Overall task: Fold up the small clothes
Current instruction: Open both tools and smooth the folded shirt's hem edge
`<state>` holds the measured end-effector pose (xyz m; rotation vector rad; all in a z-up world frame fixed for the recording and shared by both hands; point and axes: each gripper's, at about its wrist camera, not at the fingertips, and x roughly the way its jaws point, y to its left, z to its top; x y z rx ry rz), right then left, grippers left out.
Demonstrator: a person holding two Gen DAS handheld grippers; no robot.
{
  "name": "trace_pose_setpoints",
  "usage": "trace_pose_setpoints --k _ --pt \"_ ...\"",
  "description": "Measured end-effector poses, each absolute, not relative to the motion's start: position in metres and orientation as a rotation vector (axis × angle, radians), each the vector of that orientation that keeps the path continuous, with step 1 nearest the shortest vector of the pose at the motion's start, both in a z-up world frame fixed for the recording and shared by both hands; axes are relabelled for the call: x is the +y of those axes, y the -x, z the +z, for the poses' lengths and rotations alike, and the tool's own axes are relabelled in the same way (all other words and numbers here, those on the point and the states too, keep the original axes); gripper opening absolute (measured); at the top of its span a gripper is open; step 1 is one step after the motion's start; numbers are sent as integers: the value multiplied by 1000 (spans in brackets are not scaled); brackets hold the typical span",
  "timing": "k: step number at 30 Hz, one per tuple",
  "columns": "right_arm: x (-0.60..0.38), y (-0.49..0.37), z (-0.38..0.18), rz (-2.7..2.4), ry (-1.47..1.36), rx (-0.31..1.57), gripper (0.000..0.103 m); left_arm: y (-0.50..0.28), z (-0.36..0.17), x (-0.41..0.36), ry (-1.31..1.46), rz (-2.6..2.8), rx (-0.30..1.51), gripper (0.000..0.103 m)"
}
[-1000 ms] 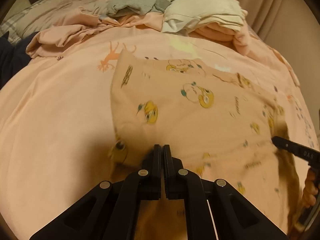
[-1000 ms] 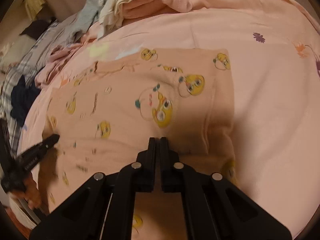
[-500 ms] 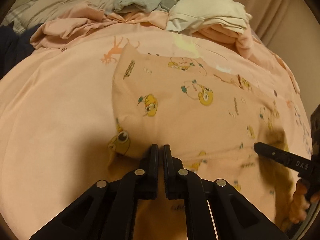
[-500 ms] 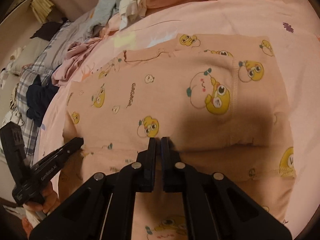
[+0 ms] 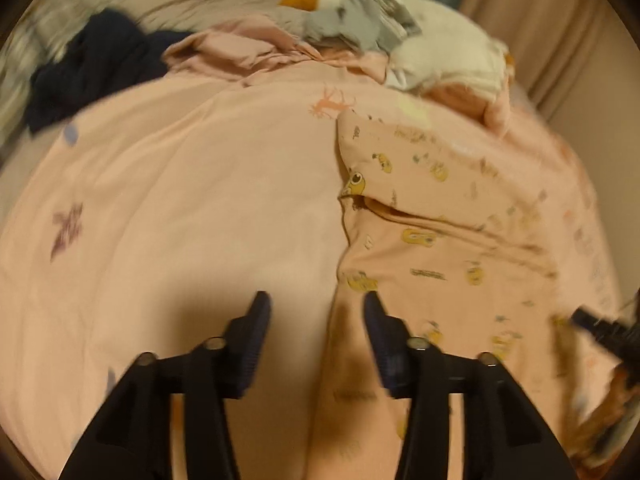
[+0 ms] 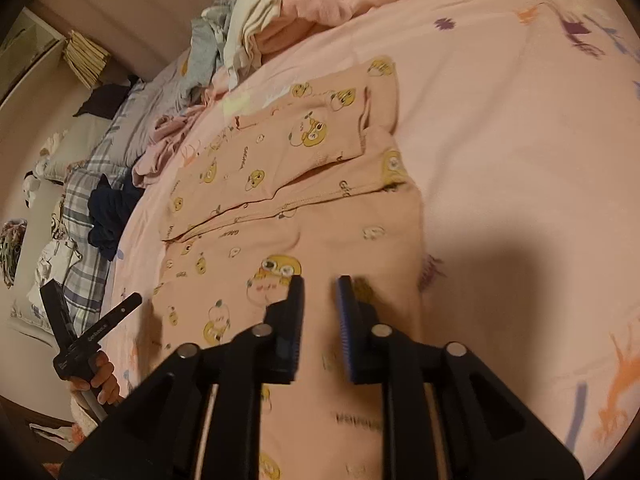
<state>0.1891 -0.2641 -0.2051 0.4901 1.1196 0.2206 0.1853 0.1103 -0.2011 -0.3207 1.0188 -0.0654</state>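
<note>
Both the left gripper [image 5: 314, 308] and right gripper [image 6: 319, 292], jaws just parted and empty, should clear the folded garment [image 6: 304, 200] without snagging it (fold lies flat).

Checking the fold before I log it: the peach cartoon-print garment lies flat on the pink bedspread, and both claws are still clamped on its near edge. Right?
Not quite. The garment does lie flat on the bedspread, but both claws, left and right, have just been opening and grip nothing; each wrist view shows it.

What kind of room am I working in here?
Most likely a bedroom: the garment lies on a pink bedsheet, with a pillow at its far end, a goose plush toy and curtains behind.
</note>
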Motion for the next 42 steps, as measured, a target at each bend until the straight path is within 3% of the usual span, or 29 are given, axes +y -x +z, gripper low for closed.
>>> trace_pose_setpoints --k 1,2,7,17,42 --pt "-267 -182 -201 208 -480 1112 37 -179 -199 115 357 -80 1016 65" --pt "-269 -176 -198 200 -474 1105 44 -175 -198 118 373 -90 1013 67" --pt "-283 -154 -193 178 -520 1100 51 -155 -198 134 415 -73 1016 68" --pt "-293 -104 -192 171 -612 1121 66 -125 -207 145 521 -171 1076 81" --pt "-297 -14 -234 184 -812 1193 68 -60 -255 135 906 -395 1190 81"
